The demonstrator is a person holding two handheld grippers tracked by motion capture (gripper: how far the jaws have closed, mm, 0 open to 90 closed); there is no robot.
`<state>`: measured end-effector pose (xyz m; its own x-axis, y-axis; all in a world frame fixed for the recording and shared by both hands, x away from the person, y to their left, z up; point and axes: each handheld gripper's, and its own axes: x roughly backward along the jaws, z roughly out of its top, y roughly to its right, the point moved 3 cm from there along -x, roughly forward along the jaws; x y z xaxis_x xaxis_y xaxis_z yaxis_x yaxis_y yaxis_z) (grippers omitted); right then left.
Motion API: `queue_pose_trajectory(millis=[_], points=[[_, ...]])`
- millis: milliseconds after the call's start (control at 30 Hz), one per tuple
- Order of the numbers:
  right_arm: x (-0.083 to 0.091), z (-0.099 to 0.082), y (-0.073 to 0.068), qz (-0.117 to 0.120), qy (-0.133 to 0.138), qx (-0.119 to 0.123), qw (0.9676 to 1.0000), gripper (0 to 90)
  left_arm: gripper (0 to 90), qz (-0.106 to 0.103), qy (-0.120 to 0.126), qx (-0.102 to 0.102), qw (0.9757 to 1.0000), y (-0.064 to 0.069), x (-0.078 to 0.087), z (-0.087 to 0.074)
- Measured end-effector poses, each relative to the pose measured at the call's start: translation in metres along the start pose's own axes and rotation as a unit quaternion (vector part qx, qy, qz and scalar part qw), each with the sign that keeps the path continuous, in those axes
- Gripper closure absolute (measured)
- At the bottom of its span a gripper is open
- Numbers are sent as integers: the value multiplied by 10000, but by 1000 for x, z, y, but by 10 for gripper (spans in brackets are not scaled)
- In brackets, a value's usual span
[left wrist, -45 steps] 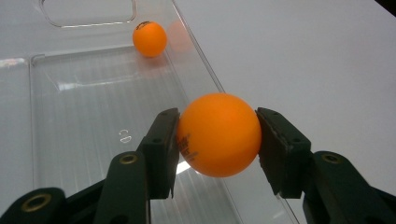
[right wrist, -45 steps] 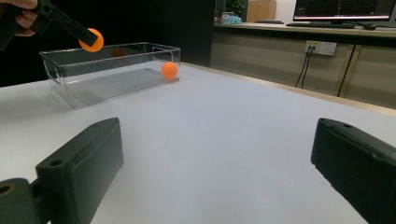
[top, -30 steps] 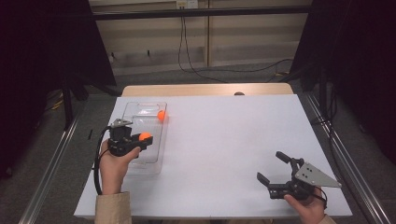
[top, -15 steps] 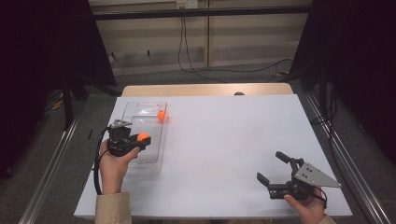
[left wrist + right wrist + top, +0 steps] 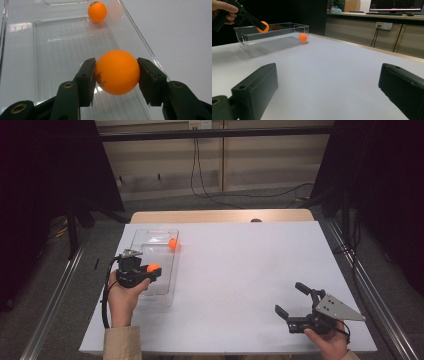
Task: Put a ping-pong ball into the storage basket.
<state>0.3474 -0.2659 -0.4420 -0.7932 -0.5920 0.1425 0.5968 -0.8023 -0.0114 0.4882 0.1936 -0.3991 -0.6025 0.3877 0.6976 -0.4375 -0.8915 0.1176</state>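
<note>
My left gripper [image 5: 150, 271] [image 5: 117, 75] is shut on an orange ball [image 5: 153, 268] [image 5: 117, 72] and holds it above a clear plastic box [image 5: 145, 292] [image 5: 22, 67] at the table's left. Both pads press the ball's sides. A second orange ball [image 5: 172, 243] [image 5: 97, 11] lies inside the box at its far end. The right gripper view takes in the box [image 5: 249, 51], the held ball [image 5: 263, 26] and the resting ball [image 5: 303, 37] from the side. My right gripper [image 5: 292, 301] [image 5: 327, 85] stands open over the table's near right, with nothing between its jaws.
The white table [image 5: 240, 270] stretches wide between the box and my right gripper. A wooden strip [image 5: 220, 216] runs along its far edge. Metal rails [image 5: 55, 290] flank both sides of the table, and cables hang on the wall behind.
</note>
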Motion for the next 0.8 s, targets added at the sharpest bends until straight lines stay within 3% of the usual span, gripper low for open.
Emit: queue_pose_trajectory(millis=[167,467,800], points=[[0,0,0,2,-6,-1,10000,17,507,13,32,95,9999,1,-2,0],[1,0,0,1,6,17,10000,17,505,57,-19,7,10000,0,-2,0],[2,0,0,-35,-11,-41,10000,18,497,136,24,53,9999,0,-4,1]])
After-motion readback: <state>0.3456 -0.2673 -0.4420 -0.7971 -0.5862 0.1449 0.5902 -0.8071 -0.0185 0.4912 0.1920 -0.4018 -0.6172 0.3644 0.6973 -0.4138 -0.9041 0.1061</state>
